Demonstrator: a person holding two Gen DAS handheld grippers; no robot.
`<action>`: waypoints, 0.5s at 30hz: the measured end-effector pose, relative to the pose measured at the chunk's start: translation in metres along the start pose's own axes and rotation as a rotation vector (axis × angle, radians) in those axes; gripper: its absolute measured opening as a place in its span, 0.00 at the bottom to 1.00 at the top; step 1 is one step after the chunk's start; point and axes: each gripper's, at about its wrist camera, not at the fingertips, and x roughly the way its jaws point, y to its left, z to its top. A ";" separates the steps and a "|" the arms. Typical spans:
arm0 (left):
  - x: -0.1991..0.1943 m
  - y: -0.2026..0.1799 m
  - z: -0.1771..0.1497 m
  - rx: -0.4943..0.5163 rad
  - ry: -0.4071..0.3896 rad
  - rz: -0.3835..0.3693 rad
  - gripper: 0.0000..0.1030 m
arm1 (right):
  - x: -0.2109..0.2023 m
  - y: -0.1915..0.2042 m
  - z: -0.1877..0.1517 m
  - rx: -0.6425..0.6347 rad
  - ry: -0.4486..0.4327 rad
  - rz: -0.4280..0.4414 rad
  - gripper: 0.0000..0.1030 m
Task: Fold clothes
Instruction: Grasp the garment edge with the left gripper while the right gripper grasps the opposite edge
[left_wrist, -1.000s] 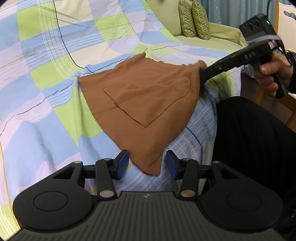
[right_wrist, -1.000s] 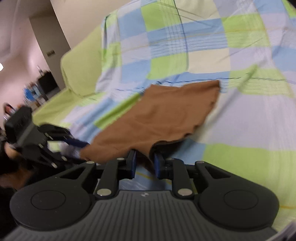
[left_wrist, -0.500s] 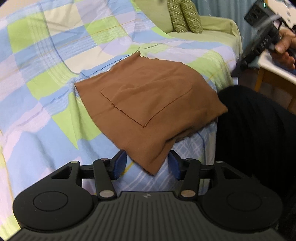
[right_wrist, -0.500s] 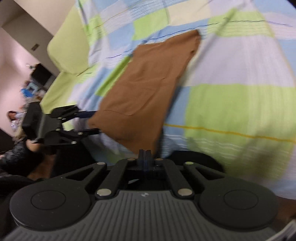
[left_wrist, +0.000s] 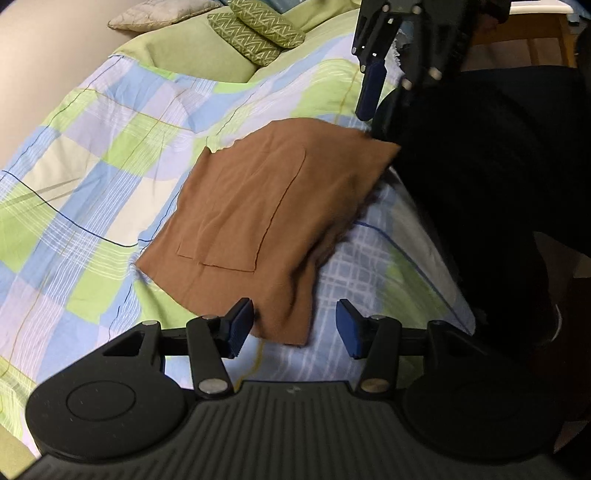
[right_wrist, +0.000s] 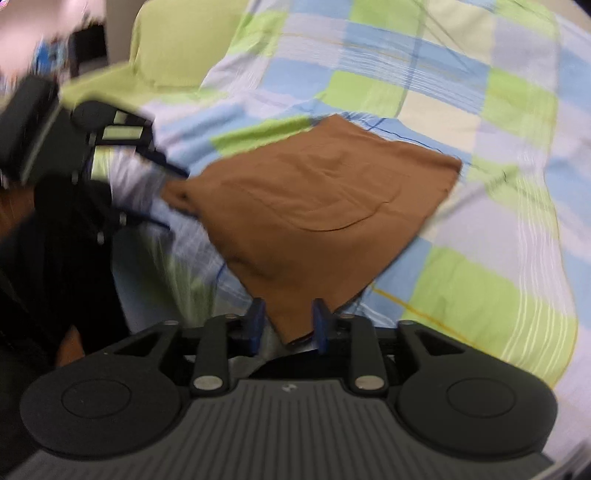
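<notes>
Two grippers come to the same brown garment (left_wrist: 266, 221), each at a different corner. The garment lies flat on the checked bedsheet (left_wrist: 92, 192), already folded into a small rectangle, with a sewn pocket facing up.

The left gripper (left_wrist: 293, 328) has its jaws apart, and they have just been closing a little. The near corner of the garment lies between the blue pads (left_wrist: 242, 325), closer to the left one, but the pads do not press on it. The right gripper (right_wrist: 288, 325) has just been opening its jaws, and they also stand apart. Another corner of the cloth sits between its pads, with a small gap on each side, so it is not clamped.

I judge that the step in hand is to take both corners for one more fold. To do it well, each gripper should go forward enough that the pads cover the whole thickness of the folded layers, not only the top one. Both should close before any lift, and then rise together, so the edge between them stays straight. The cloth looks thin and soft, so a grip on the very tip may slip. The sheet under it is loose too and could be pinched by mistake if the pads go too low.
</notes>
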 end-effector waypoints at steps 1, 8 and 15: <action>0.004 0.002 0.001 -0.015 0.012 0.006 0.24 | 0.004 0.004 0.002 -0.030 0.007 -0.005 0.33; -0.010 0.043 -0.009 -0.362 -0.043 -0.106 0.19 | 0.023 0.038 -0.006 -0.278 0.064 -0.081 0.34; -0.013 0.067 -0.017 -0.547 -0.079 -0.196 0.15 | 0.041 0.066 -0.020 -0.505 0.077 -0.189 0.34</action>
